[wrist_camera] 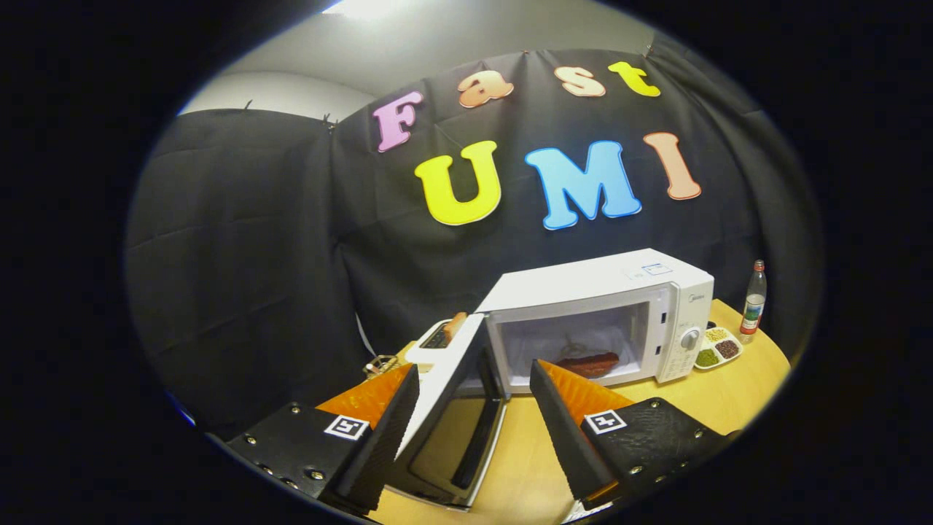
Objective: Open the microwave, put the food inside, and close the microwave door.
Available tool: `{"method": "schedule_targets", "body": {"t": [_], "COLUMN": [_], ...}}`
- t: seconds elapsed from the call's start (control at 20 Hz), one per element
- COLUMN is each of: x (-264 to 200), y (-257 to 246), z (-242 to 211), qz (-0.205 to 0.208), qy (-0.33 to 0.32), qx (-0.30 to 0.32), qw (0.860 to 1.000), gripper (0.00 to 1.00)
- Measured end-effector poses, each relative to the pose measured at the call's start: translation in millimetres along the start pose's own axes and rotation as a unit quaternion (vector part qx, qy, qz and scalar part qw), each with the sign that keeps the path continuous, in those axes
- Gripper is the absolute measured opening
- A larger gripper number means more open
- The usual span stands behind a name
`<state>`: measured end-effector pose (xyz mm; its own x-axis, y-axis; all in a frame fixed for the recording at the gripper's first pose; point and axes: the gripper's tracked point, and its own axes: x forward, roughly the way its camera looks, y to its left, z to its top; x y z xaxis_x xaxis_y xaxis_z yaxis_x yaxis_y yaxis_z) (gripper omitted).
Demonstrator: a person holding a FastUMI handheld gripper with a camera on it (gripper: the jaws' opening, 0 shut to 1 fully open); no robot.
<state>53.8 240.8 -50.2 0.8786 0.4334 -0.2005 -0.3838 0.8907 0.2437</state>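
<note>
A white microwave (619, 306) stands on the wooden table (714, 401), its door (455, 408) swung wide open toward me. Inside the lit cavity lies a reddish-brown piece of food (592, 363). My gripper (474, 397) is open and holds nothing; the edge of the open door stands between its two fingers. The left finger is just left of the door and the right finger is in front of the cavity opening.
A divided dish of beans (718, 350) and a glass bottle (754, 302) stand right of the microwave. Behind the door, at the microwave's left, a white appliance (437, 341) carries an orange item (455, 324). The table's rounded edge runs at the right.
</note>
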Motion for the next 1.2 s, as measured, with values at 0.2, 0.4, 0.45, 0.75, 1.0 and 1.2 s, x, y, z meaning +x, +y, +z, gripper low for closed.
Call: {"method": "schedule_targets", "body": {"t": [0.2, 0.4, 0.45, 0.75, 1.0, 1.2], "x": [-14, -25, -28, -33, -25, -12], "y": [56, 106, 116, 152, 148, 112], "z": [-8, -25, -31, -80, -121, -129], "qz": [0.048, 0.093, 0.100, 0.139, 0.139, 0.090], "qy": [0.000, 0.008, 0.011, 0.057, 0.104, 0.110], "qx": [-0.025, -0.032, -0.036, -0.037, -0.030, -0.018], "qw": [0.999, 0.995, 0.994, 0.988, 0.984, 0.990], "gripper": [0.92, 0.92, 0.92, 0.92, 0.73, 0.32]}}
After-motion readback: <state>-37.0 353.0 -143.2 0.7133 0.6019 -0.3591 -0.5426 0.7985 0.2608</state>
